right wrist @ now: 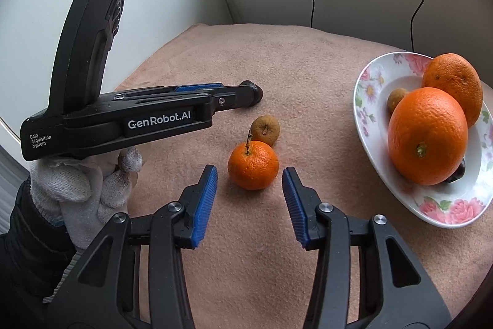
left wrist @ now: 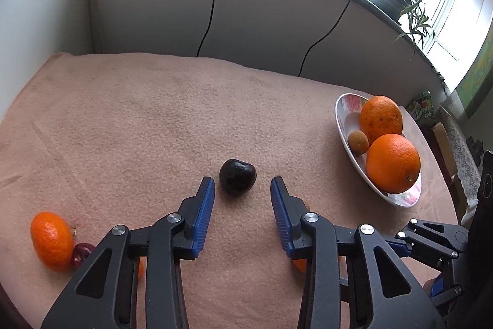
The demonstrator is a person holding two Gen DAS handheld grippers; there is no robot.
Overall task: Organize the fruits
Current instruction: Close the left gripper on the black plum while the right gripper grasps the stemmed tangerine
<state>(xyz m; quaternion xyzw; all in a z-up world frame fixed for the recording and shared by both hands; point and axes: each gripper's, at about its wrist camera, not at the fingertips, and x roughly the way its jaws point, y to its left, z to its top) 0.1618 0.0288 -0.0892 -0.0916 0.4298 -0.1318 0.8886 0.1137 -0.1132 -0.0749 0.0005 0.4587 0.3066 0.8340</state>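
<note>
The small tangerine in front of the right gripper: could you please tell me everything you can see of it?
The small tangerine is round and bright orange with dimpled, glossy peel and a thin brown stem standing up from its top. It sits upright on the pink cloth, with a wrinkled brown fruit right behind it. It lies just ahead of the right gripper, whose blue fingers are not touching it.

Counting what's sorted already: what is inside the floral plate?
The floral plate holds two oranges and a small brown fruit; a dark object sits mostly covered beneath the front orange.
</note>
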